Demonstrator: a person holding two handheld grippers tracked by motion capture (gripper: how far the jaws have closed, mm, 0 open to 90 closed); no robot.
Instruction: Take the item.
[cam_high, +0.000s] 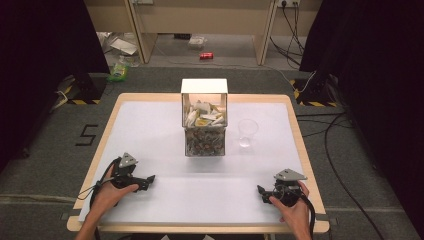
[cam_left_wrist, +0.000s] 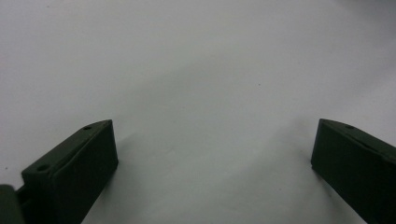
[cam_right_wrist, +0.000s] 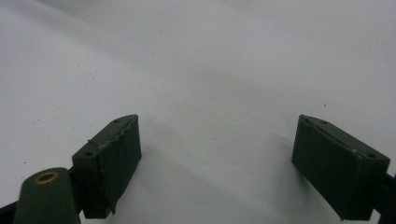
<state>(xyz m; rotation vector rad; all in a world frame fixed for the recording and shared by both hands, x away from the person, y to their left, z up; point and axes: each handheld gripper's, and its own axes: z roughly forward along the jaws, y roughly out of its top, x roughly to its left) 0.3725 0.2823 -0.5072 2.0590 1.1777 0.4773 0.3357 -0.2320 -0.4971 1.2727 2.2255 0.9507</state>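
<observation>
Clear plastic cup (cam_high: 247, 132) stands just right of the white-topped clear box of sachets (cam_high: 204, 118) mid-desk (cam_high: 150, 125), so the spread, empty right gripper (cam_high: 263, 193) should probably approach it level, while the equally spread left gripper (cam_high: 148, 180) rests near the box's left front.

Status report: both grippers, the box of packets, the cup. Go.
Left gripper and right gripper open, jaws empty, low over the white table. Clear box of packets mid-table, untouched; clear plastic cup upright to its right. Nothing in the way.
</observation>
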